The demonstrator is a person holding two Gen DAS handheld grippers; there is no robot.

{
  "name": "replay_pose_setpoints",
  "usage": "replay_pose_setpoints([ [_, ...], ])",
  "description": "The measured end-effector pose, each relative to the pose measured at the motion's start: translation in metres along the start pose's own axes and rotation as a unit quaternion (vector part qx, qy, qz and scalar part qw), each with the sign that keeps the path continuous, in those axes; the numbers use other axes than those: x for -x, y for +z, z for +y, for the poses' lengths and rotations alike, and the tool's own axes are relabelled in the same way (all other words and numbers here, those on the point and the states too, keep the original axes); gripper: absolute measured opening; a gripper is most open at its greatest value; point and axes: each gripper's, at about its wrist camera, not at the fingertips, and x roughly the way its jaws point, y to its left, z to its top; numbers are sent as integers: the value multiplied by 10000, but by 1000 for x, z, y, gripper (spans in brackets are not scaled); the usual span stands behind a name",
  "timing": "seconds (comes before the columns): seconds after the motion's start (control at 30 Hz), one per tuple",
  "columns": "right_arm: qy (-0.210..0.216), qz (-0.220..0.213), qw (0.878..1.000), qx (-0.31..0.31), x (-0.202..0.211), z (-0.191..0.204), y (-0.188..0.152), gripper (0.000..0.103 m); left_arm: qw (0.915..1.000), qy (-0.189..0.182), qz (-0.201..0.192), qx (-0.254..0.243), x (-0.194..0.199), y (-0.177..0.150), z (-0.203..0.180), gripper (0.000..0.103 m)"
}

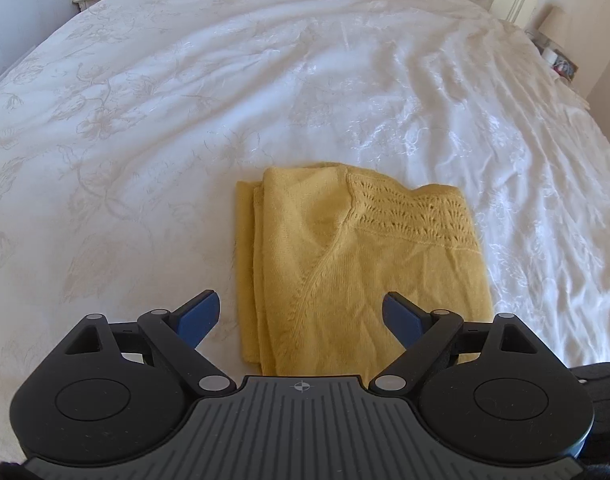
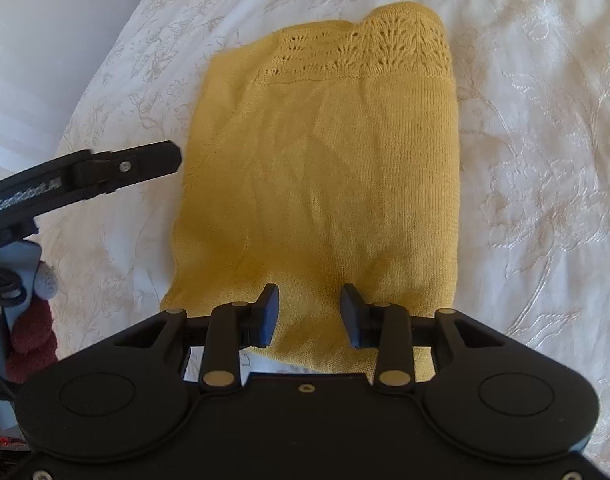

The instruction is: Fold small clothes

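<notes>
Left wrist view shows a yellow knitted top (image 1: pixel 357 264) lying folded into a rough rectangle on the white embroidered bedspread (image 1: pixel 153 128), near the front edge of the bed. The left gripper (image 1: pixel 301 316) hangs above its near-left part with jaws spread wide and nothing between them. In the right wrist view the right gripper (image 2: pixel 309 314) sits over the near hem with its blue pads (image 2: pixel 269 312) partly apart; no cloth is pinched between them, so it holds nothing.

The top looks light, soft and limp, a loose knit with a lacy openwork band (image 2: pixel 369 52) at the far end. It would likely sag and slide out of shape if lifted by one point, and the open stitches could snag on a pad edge. The safer hold seems to be the plain, tighter knit: pinch all layers together at the two near corners or along a folded side edge, one gripper each, keeping clear of the lace.
</notes>
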Motion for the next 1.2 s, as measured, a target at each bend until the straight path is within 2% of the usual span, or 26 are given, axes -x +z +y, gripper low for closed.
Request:
replay_pose_setpoints([
  [0.07, -43, -283, 9994, 188, 12, 4, 9, 57, 9998, 124, 130, 92, -13, 8, 0, 89],
  [0.13, -90, -631, 9975, 298, 25, 4, 20, 72, 9990, 266, 306, 181, -26, 13, 3, 89],
  [0.2, -85, -869, 9957, 314, 29, 2, 34, 78, 9975, 395, 536, 245, -40, 18, 8, 89],
  [0.27, -108, -960, 9948, 318, 28, -1, 47, 80, 9957, 500, 711, 323, -50, 20, 14, 89],
  [0.33, -140, -979, 9945, 357, 22, -4, 59, 89, 9936, 566, 883, 411, -59, 21, 20, 89],
  [0.47, -192, -961, 9941, 473, 9, -11, 72, 92, 9906, 395, 1098, 719, -70, 19, 33, 91],
  [0.67, -279, -815, 9953, 448, -13, -24, 90, 97, 9903, 265, 1128, 766, -78, 15, 40, 96],
  [0.8, -560, -706, 9953, 362, -24, -35, 106, 97, 9893, 91, 1168, 874, -83, 15, 45, 102],
  [0.9, -665, -711, 9951, 189, -25, -47, 114, 97, 9908, -53, 1053, 846, -78, 15, 50, 102],
  [1.07, -413, -1000, 9941, 69, 0, -57, 103, 98, 9943, -214, 571, 878, -43, 6, 63, 102],
  [1.2, -117, -992, 9950, 0, 13, -67, 86, 102, 9922, -443, 626, 984, -19, -16, 70, 102],
])
